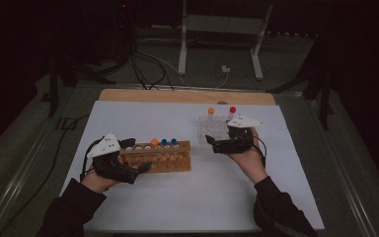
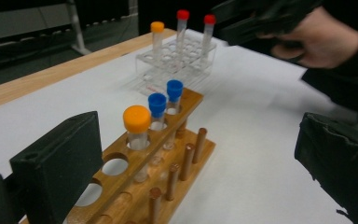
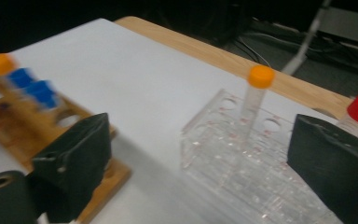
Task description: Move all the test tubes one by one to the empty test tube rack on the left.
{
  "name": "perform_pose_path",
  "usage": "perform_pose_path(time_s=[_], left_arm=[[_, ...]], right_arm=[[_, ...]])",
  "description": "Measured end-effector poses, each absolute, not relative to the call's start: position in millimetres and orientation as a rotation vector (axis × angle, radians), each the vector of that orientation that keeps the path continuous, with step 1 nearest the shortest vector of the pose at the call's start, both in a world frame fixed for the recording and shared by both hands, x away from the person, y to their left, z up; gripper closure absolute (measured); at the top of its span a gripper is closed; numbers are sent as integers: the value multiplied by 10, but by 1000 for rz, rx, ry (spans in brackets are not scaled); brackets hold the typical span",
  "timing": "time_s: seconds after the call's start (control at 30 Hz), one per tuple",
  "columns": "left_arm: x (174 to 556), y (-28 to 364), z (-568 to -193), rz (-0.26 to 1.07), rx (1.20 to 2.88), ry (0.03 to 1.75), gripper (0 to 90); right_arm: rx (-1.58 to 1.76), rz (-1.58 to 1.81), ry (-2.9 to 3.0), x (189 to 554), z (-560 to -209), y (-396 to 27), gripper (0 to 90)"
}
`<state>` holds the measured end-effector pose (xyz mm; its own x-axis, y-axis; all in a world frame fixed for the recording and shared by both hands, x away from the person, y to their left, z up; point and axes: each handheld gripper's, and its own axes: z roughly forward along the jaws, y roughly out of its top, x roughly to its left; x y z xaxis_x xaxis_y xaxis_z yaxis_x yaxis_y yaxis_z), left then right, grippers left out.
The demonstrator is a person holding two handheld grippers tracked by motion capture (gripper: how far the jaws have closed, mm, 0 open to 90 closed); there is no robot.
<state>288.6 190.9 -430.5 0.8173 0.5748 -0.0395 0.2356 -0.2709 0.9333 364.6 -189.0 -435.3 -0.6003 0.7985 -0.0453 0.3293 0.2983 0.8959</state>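
A wooden tube rack [image 1: 160, 157] holds an orange-capped tube [image 1: 154, 142] and two blue-capped tubes [image 1: 169, 141]. My left gripper [image 1: 137, 155] is at the rack's left end, open, and its jaws grip nothing. In the left gripper view the orange-capped tube [image 2: 137, 118] stands ahead, between the wide-apart jaws of the left gripper [image 2: 200, 140]. A clear plastic rack [image 1: 212, 128] carries an orange-capped tube [image 1: 210, 111] and a red-capped tube [image 1: 232, 109]. My right gripper [image 1: 212, 143] hovers open at its near side. In the right gripper view, the right gripper [image 3: 200, 140] frames the clear rack [image 3: 242, 154].
A white sheet [image 1: 187, 197] covers the table, with a wooden edge [image 1: 187, 96] at the back. The person's right hand [image 2: 317, 42] shows in the left gripper view. Cables and a metal stand [image 1: 222, 44] lie on the floor behind.
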Motion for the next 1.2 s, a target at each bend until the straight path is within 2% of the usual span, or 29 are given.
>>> perform_pose_path(time_s=[0.1, 0.17, 0.37, 0.7, 1.1, 1.2], left_arm=[[2887, 1921, -4309, 371, 1851, 617, 16], [2888, 1923, -4314, 366, 1852, 609, 17], [2887, 1930, -4311, 372, 1848, 609, 17], [2884, 1926, -4300, 371, 1851, 607, 17], [2879, 1922, -4287, 375, 1855, 596, 17], [2880, 1921, -4288, 375, 1856, 593, 17]], right_arm=[[1057, 1225, 2047, 3778, -4397, -1863, 175], [1088, 1203, 2034, 3859, -4423, -1841, 269], [1137, 1100, 2029, 4063, -4517, -1776, 463], [1193, 1050, 2038, 4323, -4579, -1694, 599], [1236, 982, 2059, 4525, -4639, -1608, 689], [1243, 978, 2060, 4546, -4658, -1602, 738]])
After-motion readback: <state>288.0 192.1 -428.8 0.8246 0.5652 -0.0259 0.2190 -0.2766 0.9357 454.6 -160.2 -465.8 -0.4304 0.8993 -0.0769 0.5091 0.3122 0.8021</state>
